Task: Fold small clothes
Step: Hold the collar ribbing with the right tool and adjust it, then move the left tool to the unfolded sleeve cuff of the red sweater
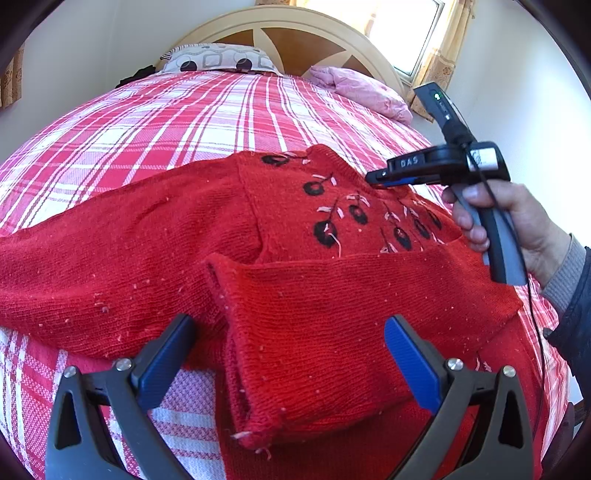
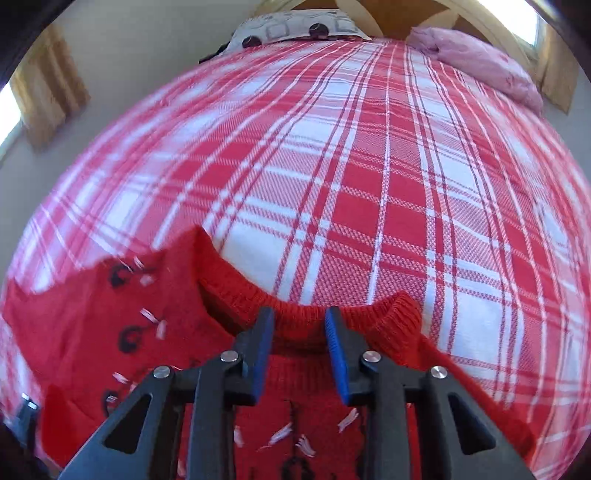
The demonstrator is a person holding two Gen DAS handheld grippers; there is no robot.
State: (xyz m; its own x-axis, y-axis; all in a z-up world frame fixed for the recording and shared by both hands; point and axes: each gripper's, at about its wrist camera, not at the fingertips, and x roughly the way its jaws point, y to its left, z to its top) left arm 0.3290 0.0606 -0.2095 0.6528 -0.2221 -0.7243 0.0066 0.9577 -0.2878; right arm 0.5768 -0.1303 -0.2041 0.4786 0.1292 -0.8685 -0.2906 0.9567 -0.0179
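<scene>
Left wrist: sweater (image 1: 295,236) lies near the bed (image 1: 184,110) foot edge, one sleeve (image 1: 332,314) folded across. Left gripper (image 1: 288,354) gapes wide, holding nothing.

Right wrist: right gripper (image 2: 300,347) part-open at collar (image 2: 306,314), nothing pinched. Step looks like mid-fold; next probably needs a firm collar grab.

A home bedroom.
A bed (image 1: 177,118) is shown, with plaid cover, pillows (image 1: 218,59), wooden headboard (image 1: 295,40) and curtained window (image 1: 406,33).
</scene>
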